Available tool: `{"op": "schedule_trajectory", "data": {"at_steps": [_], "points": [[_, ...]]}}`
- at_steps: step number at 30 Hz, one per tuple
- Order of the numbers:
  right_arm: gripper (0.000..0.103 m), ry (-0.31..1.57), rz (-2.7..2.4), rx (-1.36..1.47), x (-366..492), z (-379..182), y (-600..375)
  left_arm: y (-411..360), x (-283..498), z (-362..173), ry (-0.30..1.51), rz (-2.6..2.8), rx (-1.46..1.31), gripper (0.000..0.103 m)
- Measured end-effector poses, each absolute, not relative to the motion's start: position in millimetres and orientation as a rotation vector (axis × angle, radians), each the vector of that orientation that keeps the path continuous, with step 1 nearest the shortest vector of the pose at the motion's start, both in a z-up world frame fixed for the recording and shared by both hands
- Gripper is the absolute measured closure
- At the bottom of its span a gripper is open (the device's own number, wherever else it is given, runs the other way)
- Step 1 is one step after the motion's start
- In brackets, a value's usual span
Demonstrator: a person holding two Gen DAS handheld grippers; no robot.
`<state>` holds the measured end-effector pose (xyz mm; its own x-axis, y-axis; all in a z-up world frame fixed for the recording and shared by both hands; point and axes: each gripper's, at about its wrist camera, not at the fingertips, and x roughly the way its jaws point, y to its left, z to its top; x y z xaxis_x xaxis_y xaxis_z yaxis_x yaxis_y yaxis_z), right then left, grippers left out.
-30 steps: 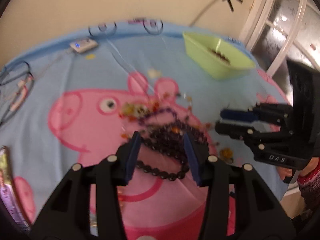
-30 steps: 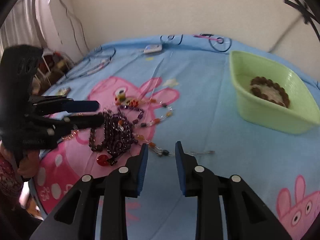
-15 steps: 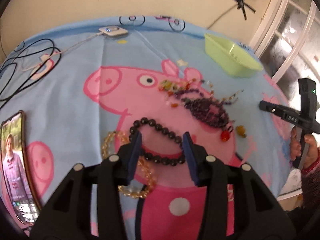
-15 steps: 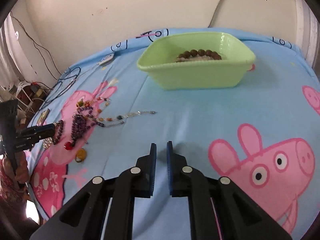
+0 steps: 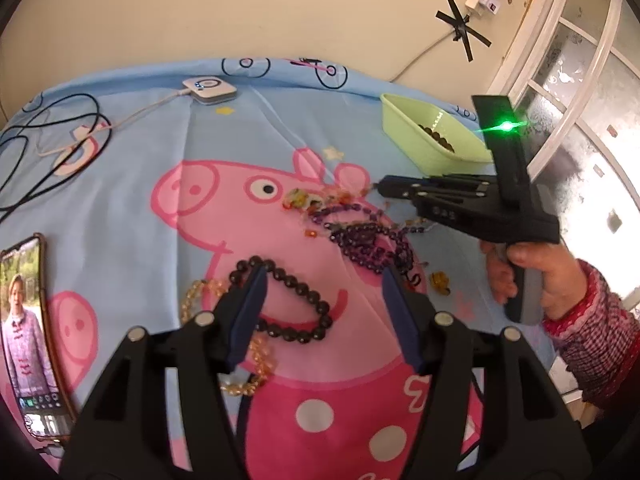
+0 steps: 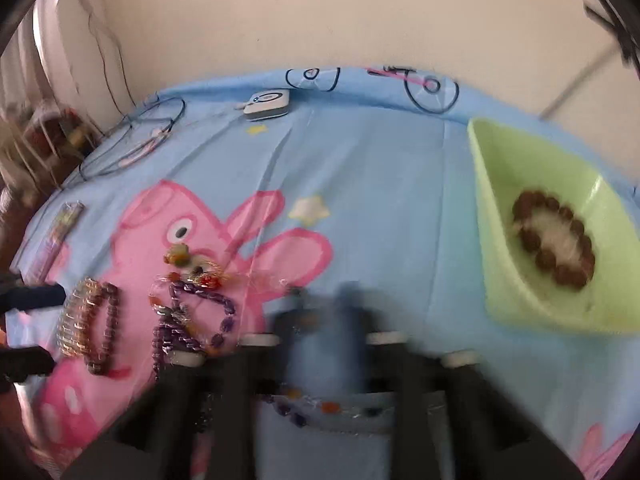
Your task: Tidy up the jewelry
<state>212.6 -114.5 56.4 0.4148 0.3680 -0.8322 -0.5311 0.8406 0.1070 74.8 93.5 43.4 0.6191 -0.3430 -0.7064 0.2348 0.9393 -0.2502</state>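
Note:
My left gripper (image 5: 322, 312) is open and empty, its jaws straddling a black bead bracelet (image 5: 292, 306) that lies on the sheet beside an amber bead bracelet (image 5: 224, 336). A pile of purple bead necklaces (image 5: 372, 244) lies further right. My right gripper (image 5: 386, 190) hovers over the far side of that pile; its jaws look close together there, and in its own view it (image 6: 324, 312) is blurred. A green basket (image 6: 520, 280) holds a brown bead bracelet (image 6: 554, 240).
A phone (image 5: 28, 320) lies at the sheet's left edge. A white charger puck (image 5: 208, 90) and black cables (image 5: 48, 148) lie at the back left. The wall runs behind the bed and a window frame (image 5: 580, 80) stands to the right.
My left gripper has opened wider over the black bracelet. My right gripper has swung back from the green basket to the jewelry pile and is moving fast.

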Motion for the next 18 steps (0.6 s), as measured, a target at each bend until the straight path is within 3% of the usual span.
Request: {"op": "schedule_trajectory", "data": {"at_steps": [3, 5, 10, 13, 18], "points": [[0.103, 0.954, 0.554, -0.162, 204.7, 72.4, -130.7, 88.0, 78.4, 46.7, 0.829, -0.334, -0.114, 0.046], [0.103, 0.893, 0.559, -0.093, 195.7, 100.7, -148.2, 77.7, 84.4, 51.6, 0.818, -0.341, -0.087, 0.037], [0.103, 0.747, 0.571, -0.038, 176.8, 168.2, -169.6, 35.8, 95.4, 68.3, 0.759, -0.423, 0.003, 0.035], [0.103, 0.683, 0.577, -0.03, 167.6, 196.9, -177.7, 4.7, 105.5, 80.1, 0.723, -0.473, 0.035, 0.028], [0.103, 0.593, 0.58, 0.0, 146.7, 237.8, -198.8, -41.8, 121.4, 101.9, 0.667, -0.563, 0.063, 0.027]]}}
